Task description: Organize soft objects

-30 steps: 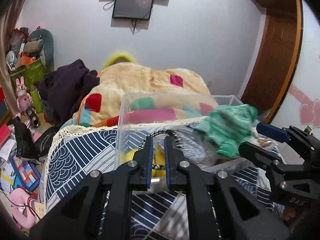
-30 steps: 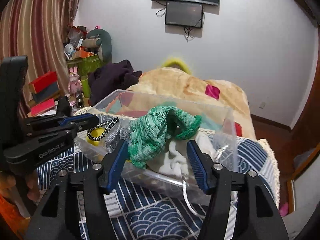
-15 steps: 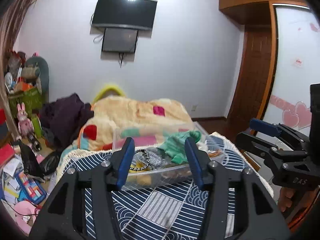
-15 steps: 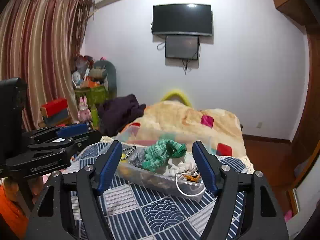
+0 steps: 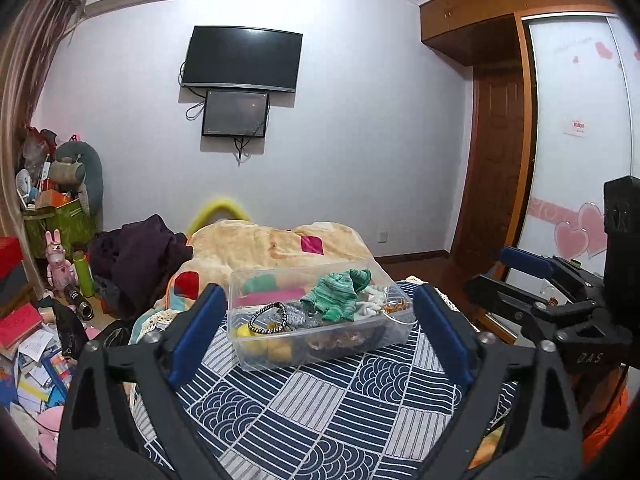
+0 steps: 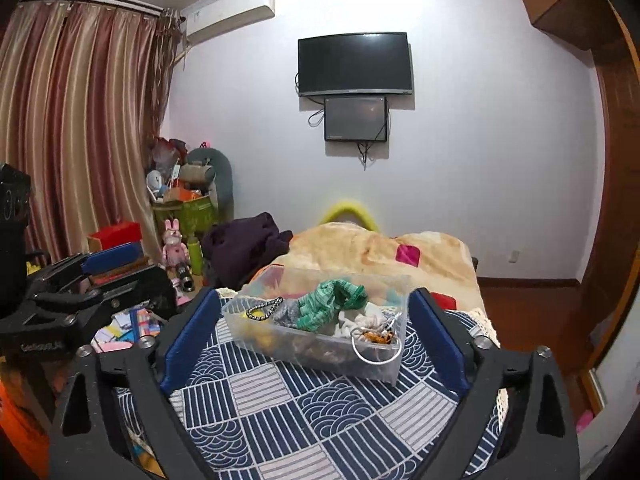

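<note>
A clear plastic bin (image 5: 256, 356) stands on the blue patterned cover (image 5: 320, 408); it also shows in the right wrist view (image 6: 384, 368). A green knit piece (image 5: 336, 300) lies on top of its contents (image 6: 320, 304), beside a black-and-white band (image 5: 268, 316) and white soft items (image 6: 360, 320). My left gripper (image 5: 316, 344) is open and empty, held back from the bin. My right gripper (image 6: 316, 344) is open and empty, also held back from it. Each gripper shows at the side of the other's view.
A beige blanket (image 5: 272, 244) and a dark clothes pile (image 5: 136, 256) lie behind the bin. Clutter of books and toys (image 5: 36, 344) covers the floor at left. A wooden wardrobe and door (image 5: 496, 160) stand at right. A TV (image 6: 354, 64) hangs on the far wall.
Both grippers have pulled back and up from the bin. The left gripper went from shut to wide open. The green knit piece now rests in the bin.
</note>
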Motion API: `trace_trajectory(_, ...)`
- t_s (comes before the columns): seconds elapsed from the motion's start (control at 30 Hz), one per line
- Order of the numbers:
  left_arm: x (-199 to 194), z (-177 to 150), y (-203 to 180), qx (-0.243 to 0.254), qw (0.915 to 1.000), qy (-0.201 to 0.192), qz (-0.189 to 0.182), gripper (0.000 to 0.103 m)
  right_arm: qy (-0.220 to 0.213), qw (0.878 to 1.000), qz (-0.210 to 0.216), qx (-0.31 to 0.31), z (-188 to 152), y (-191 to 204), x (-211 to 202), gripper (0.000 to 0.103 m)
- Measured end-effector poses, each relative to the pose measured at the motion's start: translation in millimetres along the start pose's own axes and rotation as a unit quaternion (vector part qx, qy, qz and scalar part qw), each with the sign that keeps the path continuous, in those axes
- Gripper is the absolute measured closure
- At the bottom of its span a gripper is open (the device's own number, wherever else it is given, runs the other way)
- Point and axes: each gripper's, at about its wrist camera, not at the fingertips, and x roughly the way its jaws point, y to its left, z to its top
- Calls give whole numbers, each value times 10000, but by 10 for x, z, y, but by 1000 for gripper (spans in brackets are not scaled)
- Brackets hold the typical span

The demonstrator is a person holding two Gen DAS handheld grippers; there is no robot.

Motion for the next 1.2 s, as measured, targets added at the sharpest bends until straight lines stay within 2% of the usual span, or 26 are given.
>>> trace_trajectory(0.4, -35, -102, -68, 150, 9998, -2, 102, 3, 40, 10000, -76, 47, -137, -14, -56, 0)
trace_trajectory(1.2, -49, -133, -38, 156, 9998, 11, 149, 1, 54, 10000, -49, 65, -163, -26, -68, 0)
